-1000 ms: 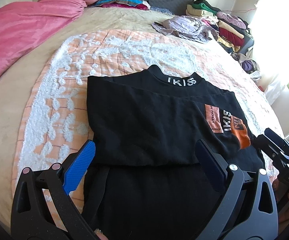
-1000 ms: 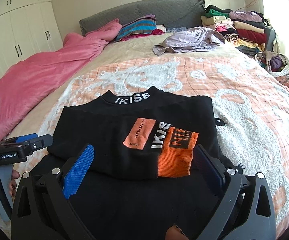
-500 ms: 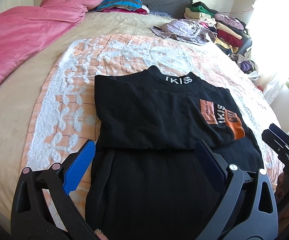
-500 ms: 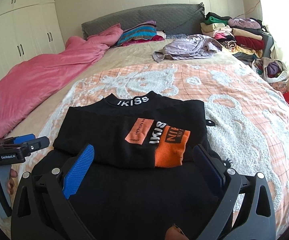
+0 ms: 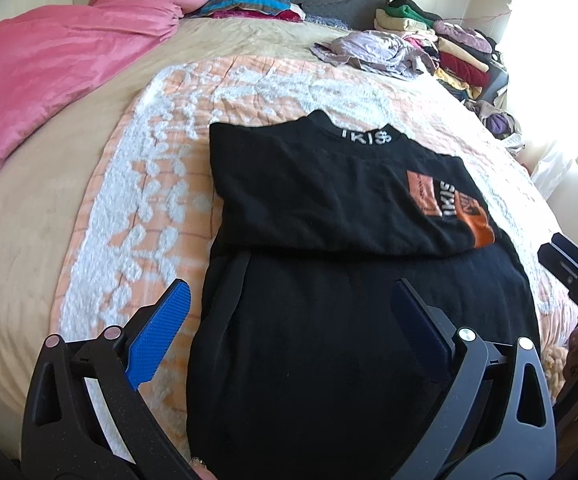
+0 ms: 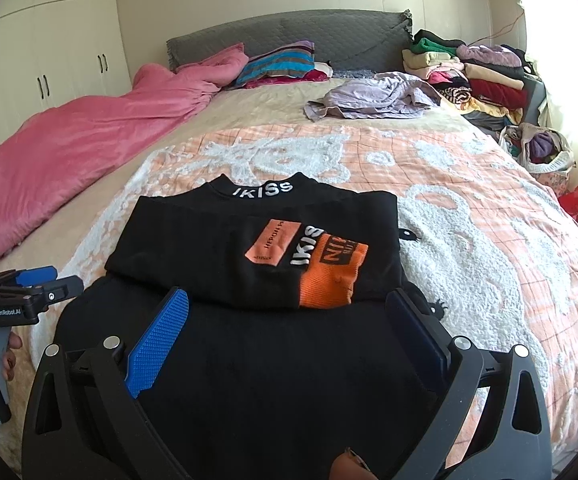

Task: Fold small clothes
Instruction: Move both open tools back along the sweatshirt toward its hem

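Note:
A black top point(image 5: 329, 208) point(image 6: 217, 248) with a white "IKISS" collar and an orange sleeve patch point(image 6: 329, 272) lies on the orange and white blanket point(image 5: 161, 184) point(image 6: 469, 248), its sleeves folded over the chest. Its lower half point(image 5: 349, 340) point(image 6: 289, 360) lies flat towards me. My left gripper point(image 5: 289, 304) is open and empty above the lower left of the top. My right gripper point(image 6: 289, 312) is open and empty above the lower right. Each gripper shows at the edge of the other's view, the left one point(image 6: 25, 296) and the right one point(image 5: 577, 268).
A pink duvet point(image 6: 89, 136) covers the bed's left side. A crumpled lilac garment point(image 6: 373, 96) lies at the far right of the bed. Stacks of folded clothes point(image 6: 477, 76) stand beyond it by the headboard point(image 6: 289, 36). A bag of clothes point(image 6: 537, 148) sits beside the bed.
Both grippers have drawn back towards me and risen, so more of the top's lower half shows. The top has not moved. Both stay open.

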A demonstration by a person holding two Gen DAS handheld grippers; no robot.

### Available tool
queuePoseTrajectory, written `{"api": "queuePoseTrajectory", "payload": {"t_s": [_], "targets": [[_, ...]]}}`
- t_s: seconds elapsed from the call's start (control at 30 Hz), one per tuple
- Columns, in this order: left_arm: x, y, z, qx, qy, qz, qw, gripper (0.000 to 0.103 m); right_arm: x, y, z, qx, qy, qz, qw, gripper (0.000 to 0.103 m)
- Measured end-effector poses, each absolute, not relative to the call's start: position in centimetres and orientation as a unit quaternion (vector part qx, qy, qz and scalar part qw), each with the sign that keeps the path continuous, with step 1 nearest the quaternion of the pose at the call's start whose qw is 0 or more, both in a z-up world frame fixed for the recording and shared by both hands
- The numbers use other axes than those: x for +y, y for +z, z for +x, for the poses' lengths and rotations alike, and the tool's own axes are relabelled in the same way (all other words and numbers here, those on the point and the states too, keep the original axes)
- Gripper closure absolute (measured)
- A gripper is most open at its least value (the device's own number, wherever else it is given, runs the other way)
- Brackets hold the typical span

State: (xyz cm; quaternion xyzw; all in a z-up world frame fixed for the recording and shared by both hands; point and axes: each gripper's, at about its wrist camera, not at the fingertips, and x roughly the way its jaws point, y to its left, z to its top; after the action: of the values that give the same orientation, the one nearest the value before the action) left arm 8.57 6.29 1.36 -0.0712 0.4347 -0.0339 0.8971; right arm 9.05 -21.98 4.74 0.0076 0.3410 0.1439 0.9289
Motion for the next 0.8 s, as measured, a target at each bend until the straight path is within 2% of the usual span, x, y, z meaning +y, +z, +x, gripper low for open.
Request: {"api": "queuePoseTrajectory", "payload": {"t_s": [0.8], "targets": [[7.7,-1.2,5.2,0.468,-0.026,-0.071,0.881,0.01,-24.1,1.1,5.8,0.383,0.133,-0.01,0.914,0.005]]}}
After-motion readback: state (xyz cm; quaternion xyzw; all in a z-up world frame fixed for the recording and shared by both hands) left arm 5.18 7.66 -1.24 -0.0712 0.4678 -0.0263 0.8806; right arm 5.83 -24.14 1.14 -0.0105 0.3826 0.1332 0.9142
